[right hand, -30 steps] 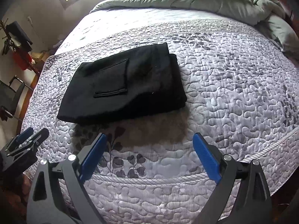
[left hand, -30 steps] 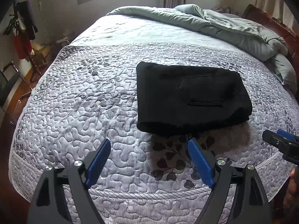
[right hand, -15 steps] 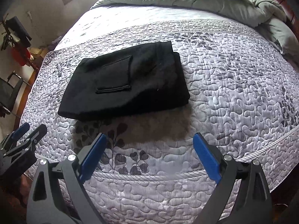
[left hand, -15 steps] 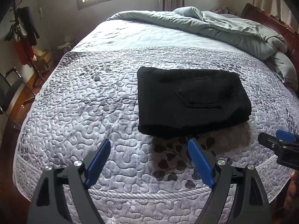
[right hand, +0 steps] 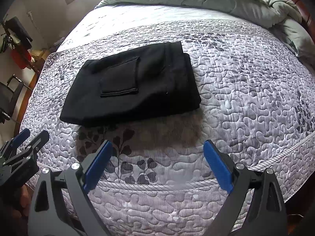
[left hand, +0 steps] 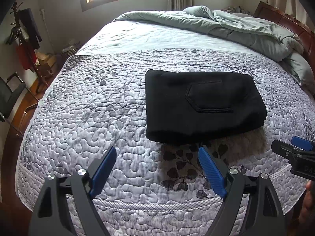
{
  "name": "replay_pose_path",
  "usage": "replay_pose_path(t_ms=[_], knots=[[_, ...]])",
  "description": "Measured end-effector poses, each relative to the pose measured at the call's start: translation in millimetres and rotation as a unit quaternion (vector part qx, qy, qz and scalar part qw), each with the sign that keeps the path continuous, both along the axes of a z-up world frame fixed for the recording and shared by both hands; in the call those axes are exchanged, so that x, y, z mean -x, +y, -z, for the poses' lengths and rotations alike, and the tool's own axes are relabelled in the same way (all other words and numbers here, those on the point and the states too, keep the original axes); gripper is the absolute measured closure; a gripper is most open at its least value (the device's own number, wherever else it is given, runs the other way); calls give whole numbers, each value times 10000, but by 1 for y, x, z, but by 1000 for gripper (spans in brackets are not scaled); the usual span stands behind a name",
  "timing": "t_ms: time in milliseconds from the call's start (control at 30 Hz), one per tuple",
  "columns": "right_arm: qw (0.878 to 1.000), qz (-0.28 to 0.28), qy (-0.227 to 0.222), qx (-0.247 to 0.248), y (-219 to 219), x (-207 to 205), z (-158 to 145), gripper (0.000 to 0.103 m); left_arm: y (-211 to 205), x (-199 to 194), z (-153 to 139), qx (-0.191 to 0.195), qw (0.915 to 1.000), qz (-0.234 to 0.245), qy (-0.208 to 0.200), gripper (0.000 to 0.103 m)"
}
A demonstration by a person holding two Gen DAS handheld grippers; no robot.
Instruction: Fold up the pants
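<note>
Pants: black pants (left hand: 202, 106) lie folded into a compact rectangle on the quilted bedspread (left hand: 94, 106), back pocket (right hand: 119, 78) facing up, near the foot edge of the bed.
Left gripper: the left gripper (left hand: 157, 169) hovers over the bedspread edge, blue pads (left hand: 102, 169) spread wide, nothing between them, clear of the pants.
Right gripper: the right gripper (right hand: 158, 166) hovers beside it, jaws likewise spread and empty.
Background: a rumpled green comforter (left hand: 226, 25) lies at the head of the bed.
</note>
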State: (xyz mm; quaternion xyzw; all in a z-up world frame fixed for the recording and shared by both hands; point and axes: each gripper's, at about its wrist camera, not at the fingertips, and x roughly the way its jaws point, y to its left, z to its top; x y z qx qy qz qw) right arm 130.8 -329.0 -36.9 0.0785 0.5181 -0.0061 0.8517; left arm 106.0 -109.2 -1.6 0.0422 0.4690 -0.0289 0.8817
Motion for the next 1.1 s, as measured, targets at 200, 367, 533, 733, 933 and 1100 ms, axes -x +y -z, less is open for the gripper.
replay_pose_path(t_ms=[200,367,533,733,933,1100], knots=[[10000,8,5,0,0,0,0,10,1,-1,3,-7,10000,8,56,17],[10000,32,41,-14,-2,0,3,10,2,-3,10,-27,9999,-7,157,17],[10000,-3,83,-3,-4,-1,6,10,1,-4,13,-41,9998,-19,181,17],[9999,-56,100,55,-2,-3,6,10,2,-4,15,-37,9998,-12,198,17],[9999,-108,111,62,-2,-4,7,10,2,-5,14,-19,9998,-15,200,17],[9998,-112,114,67,-1,-4,7,10,2,-5,11,-17,9998,-19,174,17]])
